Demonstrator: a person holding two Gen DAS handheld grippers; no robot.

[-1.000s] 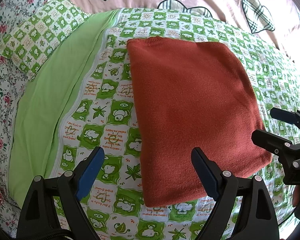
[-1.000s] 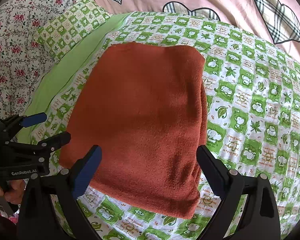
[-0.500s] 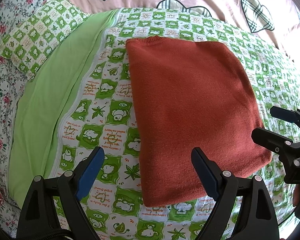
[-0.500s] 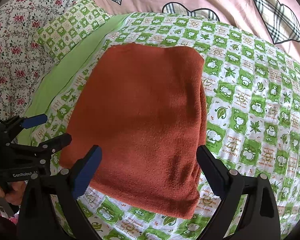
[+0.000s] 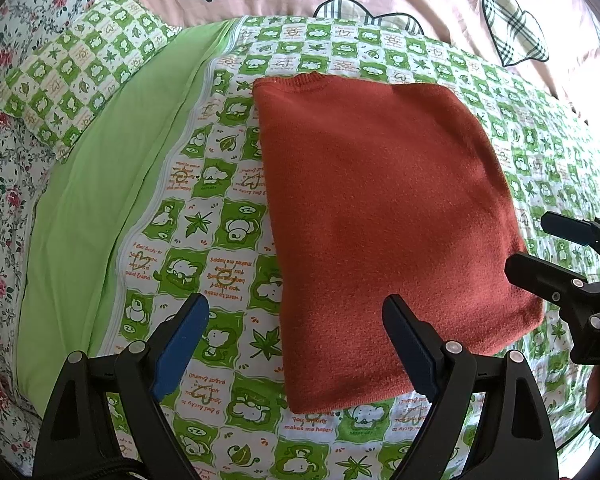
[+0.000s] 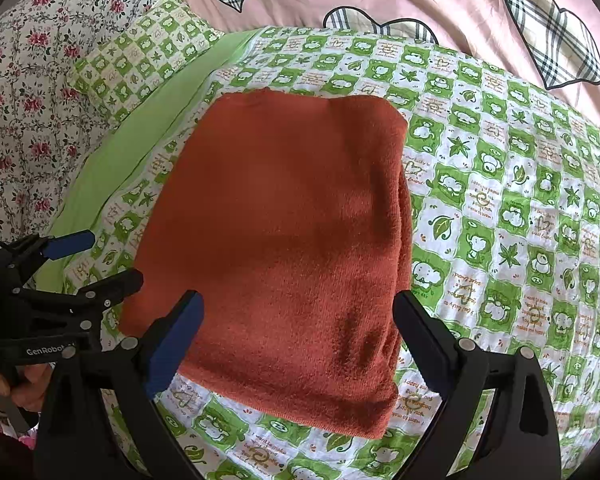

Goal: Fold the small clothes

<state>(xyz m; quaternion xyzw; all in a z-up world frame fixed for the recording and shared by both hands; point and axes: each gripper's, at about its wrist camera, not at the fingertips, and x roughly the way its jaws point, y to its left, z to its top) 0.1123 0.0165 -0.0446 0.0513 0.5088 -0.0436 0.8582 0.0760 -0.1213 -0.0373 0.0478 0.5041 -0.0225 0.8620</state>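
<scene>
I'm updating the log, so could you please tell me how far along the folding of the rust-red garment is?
The rust-red garment already lies as a neat rectangle on the green checked quilt, stacked layers visible along its right edge. Nothing is in hand: the left claw and right claw are both open, gripping nothing. What is left, if anything, looks like one more fold or setting it aside; no other unfolded clothes are in view.

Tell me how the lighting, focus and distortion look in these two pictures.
Left wrist view: even daylight, sharp sweater, fisheye bends the green checked sheet, corners dark. Right wrist view: soft shadows on the sweater, no glare, the same curved edges.
</scene>
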